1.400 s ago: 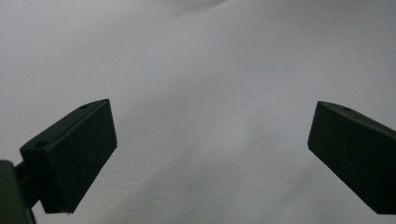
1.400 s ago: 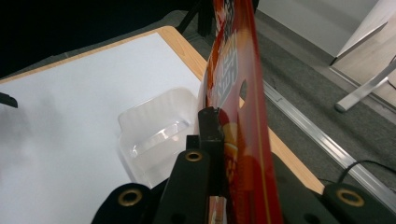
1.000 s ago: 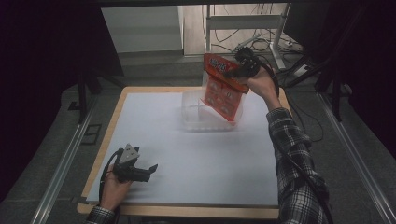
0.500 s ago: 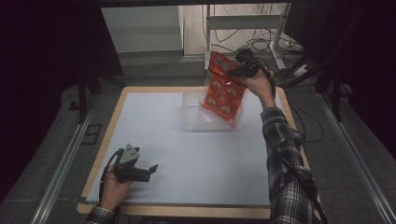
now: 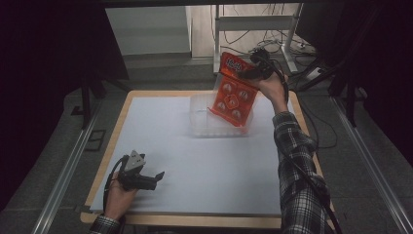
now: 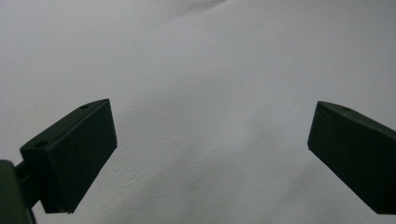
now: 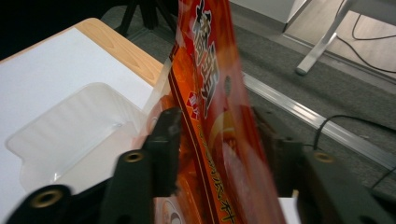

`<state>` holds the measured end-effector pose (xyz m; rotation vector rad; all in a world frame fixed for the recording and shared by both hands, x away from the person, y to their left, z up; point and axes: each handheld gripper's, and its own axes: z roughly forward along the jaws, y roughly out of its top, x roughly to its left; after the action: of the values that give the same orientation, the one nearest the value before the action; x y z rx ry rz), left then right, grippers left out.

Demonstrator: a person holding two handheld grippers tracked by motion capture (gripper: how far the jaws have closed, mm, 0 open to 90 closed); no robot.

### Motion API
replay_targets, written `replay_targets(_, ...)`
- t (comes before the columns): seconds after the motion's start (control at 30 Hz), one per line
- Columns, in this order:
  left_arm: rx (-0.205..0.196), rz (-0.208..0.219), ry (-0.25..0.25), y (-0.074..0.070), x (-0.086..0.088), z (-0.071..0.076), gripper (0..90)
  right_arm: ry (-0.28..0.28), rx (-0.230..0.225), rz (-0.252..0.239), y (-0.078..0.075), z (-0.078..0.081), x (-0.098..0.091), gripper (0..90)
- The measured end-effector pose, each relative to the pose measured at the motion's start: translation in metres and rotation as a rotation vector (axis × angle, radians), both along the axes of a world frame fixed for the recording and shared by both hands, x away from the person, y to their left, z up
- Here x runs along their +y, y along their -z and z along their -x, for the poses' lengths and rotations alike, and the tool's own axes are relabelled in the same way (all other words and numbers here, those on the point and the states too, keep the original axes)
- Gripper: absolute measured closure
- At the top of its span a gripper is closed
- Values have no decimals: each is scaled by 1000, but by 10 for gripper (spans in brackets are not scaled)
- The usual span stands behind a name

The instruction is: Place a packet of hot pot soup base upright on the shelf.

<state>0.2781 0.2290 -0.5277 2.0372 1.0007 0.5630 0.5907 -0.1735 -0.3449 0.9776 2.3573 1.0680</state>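
My right gripper (image 5: 246, 73) is shut on the upper part of an orange snack bag (image 5: 232, 97), which hangs tilted over a clear plastic tray (image 5: 200, 119) at the back of the table. In the right gripper view the bag (image 7: 210, 102) runs between the two black jaws of the right gripper (image 7: 217, 135), and the tray (image 7: 70, 130) lies below and to the left, with nothing seen in it. My left gripper (image 5: 157, 175) rests low at the front left, held by a hand. In its own view the left gripper (image 6: 210, 154) is open over bare white sheet.
A white sheet (image 5: 195, 170) covers the wooden-edged table (image 5: 122, 109). Metal rails run along both sides on the floor. Behind the table stand a metal frame leg (image 5: 292, 53) and loose cables (image 7: 355, 121). A black cable trails along the plaid sleeve (image 5: 297, 161).
The orange bag has swung in the right gripper, its lower end tipping left so its printed face now shows. The left gripper has stayed put.
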Motion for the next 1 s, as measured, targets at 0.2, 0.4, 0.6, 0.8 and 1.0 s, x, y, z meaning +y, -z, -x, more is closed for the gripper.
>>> replay_targets(0.2, 0, -2, -1, 0, 0, 0, 11, 13, -20, -20, 0, 3, -5, 334)
replay_targets(0.4, -2, 0, -2, 0, 0, 0, 10, 9, -39, -39, -5, 7, -9, 250)
replay_targets(0.6, 0, 5, -4, -1, 0, 0, 10, -14, -48, -41, -9, 14, -13, 195)
replay_targets(0.8, 0, 8, -7, -1, 1, 0, 10, -22, -47, -54, -11, 20, -17, 150)
replay_targets(1.0, 1, 9, -9, -1, 1, 0, 10, -27, -52, -56, -15, 26, -22, 122)
